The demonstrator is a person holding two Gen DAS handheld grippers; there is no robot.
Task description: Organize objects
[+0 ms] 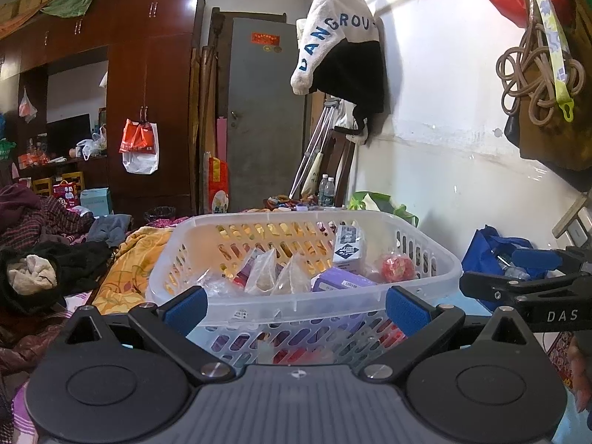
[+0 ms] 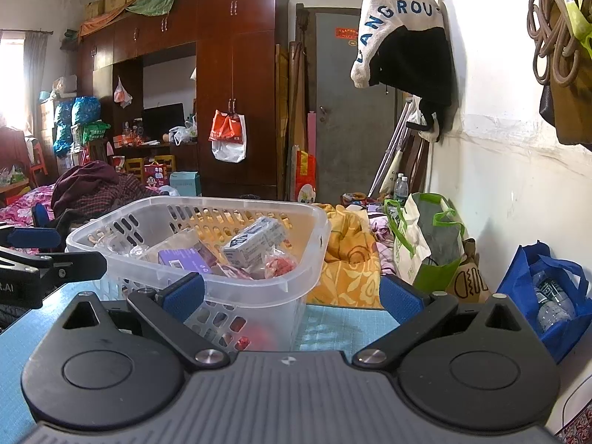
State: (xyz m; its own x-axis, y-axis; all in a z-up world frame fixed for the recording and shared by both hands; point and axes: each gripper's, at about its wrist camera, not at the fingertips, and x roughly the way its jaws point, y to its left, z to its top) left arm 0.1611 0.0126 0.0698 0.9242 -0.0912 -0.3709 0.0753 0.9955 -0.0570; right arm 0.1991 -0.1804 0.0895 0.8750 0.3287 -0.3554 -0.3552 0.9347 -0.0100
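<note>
A clear plastic basket [image 1: 259,305] with slotted walls stands right in front of my left gripper [image 1: 294,305], whose open, empty jaws span its near wall. Inside lie a white and blue box [image 1: 347,248], a purple box [image 1: 342,281], a red wrapped item [image 1: 397,267] and clear packets [image 1: 273,272]. In the right wrist view the basket [image 2: 259,296] sits left of centre, holding the same white box [image 2: 255,245] and purple box [image 2: 183,261]. My right gripper [image 2: 292,298] is open and empty beside the basket's right corner, above a light blue mat [image 2: 333,327].
My right gripper's fingers [image 1: 518,288] show at the right of the left wrist view. A blue bag with bottles [image 2: 547,299] and a green and white bag [image 2: 425,244] stand by the white wall. An orange blanket [image 2: 347,266] and piled clothes [image 1: 40,273] lie behind and left.
</note>
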